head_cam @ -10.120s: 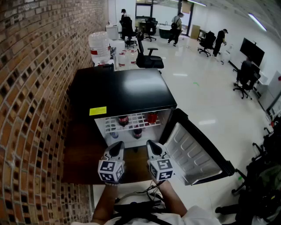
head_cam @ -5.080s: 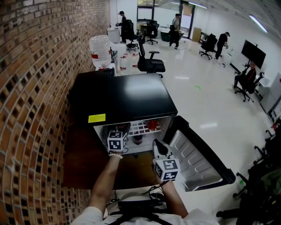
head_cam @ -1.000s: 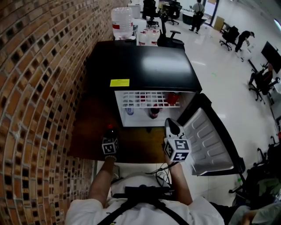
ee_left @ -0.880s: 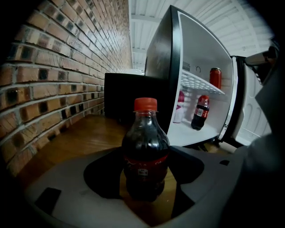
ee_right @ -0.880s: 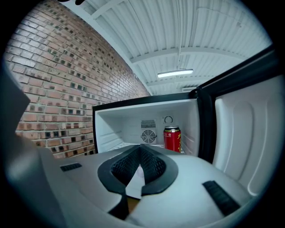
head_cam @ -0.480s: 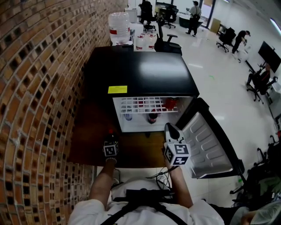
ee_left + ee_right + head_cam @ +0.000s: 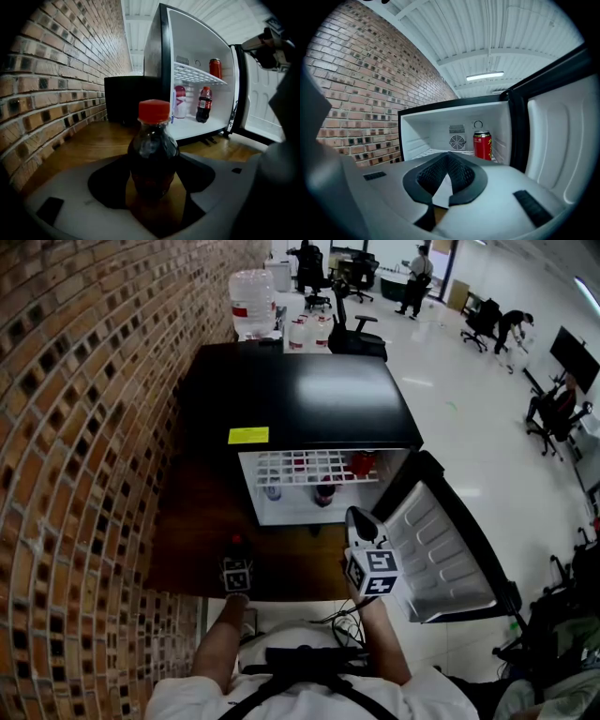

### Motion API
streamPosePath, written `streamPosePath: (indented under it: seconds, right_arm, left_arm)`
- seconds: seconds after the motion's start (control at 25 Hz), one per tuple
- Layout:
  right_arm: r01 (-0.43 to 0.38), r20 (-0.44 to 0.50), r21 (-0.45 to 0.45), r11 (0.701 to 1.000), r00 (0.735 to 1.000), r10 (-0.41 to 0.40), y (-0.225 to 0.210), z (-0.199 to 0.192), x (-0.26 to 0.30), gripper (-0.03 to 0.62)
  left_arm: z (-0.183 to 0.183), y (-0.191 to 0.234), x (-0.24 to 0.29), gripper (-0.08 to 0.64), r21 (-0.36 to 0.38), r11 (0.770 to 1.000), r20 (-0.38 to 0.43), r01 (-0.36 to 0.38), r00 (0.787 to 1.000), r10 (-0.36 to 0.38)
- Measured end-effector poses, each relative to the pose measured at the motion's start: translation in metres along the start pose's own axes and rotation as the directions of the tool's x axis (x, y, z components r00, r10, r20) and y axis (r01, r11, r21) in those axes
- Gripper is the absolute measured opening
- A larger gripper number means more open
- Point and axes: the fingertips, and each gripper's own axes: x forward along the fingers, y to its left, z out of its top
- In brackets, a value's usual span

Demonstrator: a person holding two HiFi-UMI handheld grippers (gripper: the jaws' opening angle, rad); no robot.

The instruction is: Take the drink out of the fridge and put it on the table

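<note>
Standing upright, cap up, the bottle is pinched low on its body by the left gripper, over the wood table. Its base is hidden, so I cannot tell if it touches. The wall lies to its left and the fridge ahead-right, with bare wood around. The right gripper, pressed together on nothing, hangs apart by the open door, so release likely falls to 1 hand, the left.
</note>
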Motion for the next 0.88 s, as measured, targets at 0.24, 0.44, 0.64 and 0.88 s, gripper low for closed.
streamPosePath:
  seconds: [0.24, 0.44, 0.64, 0.88]
  right_arm:
    - [0.009, 0.01, 0.01, 1.0, 1.0, -0.009, -0.003, 0.002, -0.004, 0.015]
    - [0.023, 0.026, 0.01, 1.0, 0.999, -0.024, -0.009, 0.005, -0.008, 0.015]
    - [0.027, 0.032, 0.005, 1.0, 0.999, -0.028, -0.01, 0.008, -0.01, 0.015]
    - [0.037, 0.042, -0.003, 0.999, 0.998, -0.037, -0.013, 0.013, -0.015, 0.015]
  left_arm:
    - [0.039, -0.014, -0.031, 0.451, -0.005, 0.999, 0.11, 0.045, 0.993, -0.044]
    - [0.13, -0.046, -0.101, 0.354, 0.067, 0.995, 0.341, 0.074, 0.935, -0.093]
    - [0.206, -0.088, -0.137, 0.249, 0.172, 0.978, 0.428, 0.12, 0.885, -0.184]
    - [0.258, -0.129, -0.16, 0.083, 0.209, 0.96, 0.447, 0.189, 0.854, -0.265]
